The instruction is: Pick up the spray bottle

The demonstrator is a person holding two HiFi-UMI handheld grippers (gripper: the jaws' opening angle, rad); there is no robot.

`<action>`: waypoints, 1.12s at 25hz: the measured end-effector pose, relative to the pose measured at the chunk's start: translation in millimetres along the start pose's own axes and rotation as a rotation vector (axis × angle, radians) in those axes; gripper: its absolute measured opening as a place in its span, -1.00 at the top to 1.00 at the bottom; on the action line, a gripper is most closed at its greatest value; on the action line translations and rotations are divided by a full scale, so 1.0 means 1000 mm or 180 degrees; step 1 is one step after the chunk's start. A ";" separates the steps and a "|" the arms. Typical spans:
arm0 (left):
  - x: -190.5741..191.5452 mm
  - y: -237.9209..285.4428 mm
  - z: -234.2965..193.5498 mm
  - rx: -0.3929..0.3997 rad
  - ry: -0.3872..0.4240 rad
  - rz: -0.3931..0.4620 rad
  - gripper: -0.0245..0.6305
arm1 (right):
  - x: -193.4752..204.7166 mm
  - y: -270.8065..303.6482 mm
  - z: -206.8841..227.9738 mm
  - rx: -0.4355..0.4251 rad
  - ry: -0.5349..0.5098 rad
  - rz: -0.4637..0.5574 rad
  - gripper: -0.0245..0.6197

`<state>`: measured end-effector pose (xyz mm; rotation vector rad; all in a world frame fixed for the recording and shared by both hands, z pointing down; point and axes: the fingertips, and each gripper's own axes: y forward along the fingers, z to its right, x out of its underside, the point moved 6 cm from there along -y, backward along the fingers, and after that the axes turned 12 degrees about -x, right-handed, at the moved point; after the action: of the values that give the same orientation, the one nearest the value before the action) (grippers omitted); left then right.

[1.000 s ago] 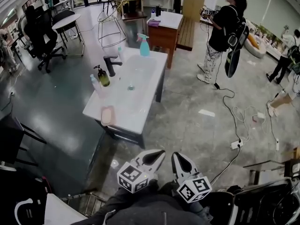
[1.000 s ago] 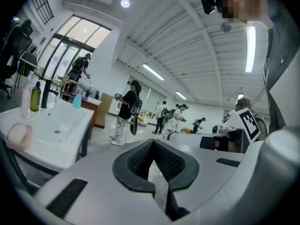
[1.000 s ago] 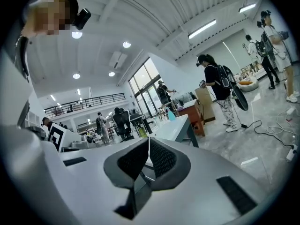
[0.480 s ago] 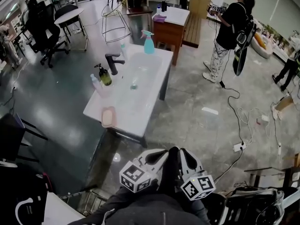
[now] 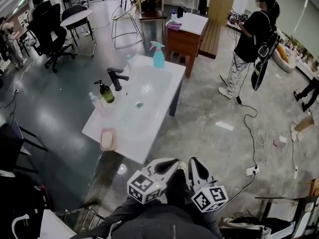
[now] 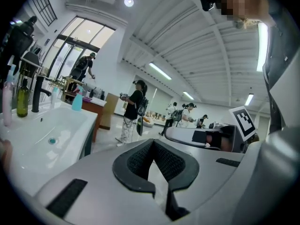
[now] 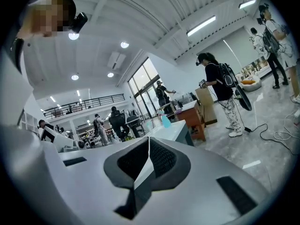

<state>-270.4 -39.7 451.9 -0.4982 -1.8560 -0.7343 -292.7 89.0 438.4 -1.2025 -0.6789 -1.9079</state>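
The spray bottle (image 5: 158, 55), teal with a pink trigger, stands upright on the far corner of the white sink counter (image 5: 157, 128). It shows small in the left gripper view (image 6: 77, 101) and in the right gripper view (image 7: 165, 121). My left gripper (image 5: 169, 163) and right gripper (image 5: 192, 163) are held side by side at the bottom of the head view, well short of the counter's near edge. Both are shut with nothing between the fingers, as seen at the left gripper (image 6: 153, 142) and the right gripper (image 7: 149, 139) in their own views.
On the counter are a black faucet (image 5: 116, 77), a dark green pump bottle (image 5: 106, 92), a clear bottle (image 5: 94, 102) and a pink soap dish (image 5: 107, 139). A wooden cabinet (image 5: 185, 38) stands behind. A person in black (image 5: 251, 44) stands at the right, with cables and a power strip (image 5: 250, 170) on the floor.
Both grippers have moved forward together toward the sink counter, which now lies nearer in the head view. Their jaws have stayed shut.
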 end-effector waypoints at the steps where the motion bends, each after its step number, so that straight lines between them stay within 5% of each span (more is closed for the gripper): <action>1: -0.004 0.010 -0.003 -0.0013 -0.0008 0.0003 0.90 | -0.005 0.006 0.009 -0.0016 -0.0007 -0.0015 0.89; 28: -0.075 0.230 -0.053 -0.0460 -0.0086 0.0195 0.90 | -0.092 0.114 0.202 -0.0555 -0.0083 -0.0212 0.89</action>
<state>-59.5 90.8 457.3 -0.6578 -1.8125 -0.8275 -73.3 207.8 442.3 -1.3292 -0.5821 -2.0442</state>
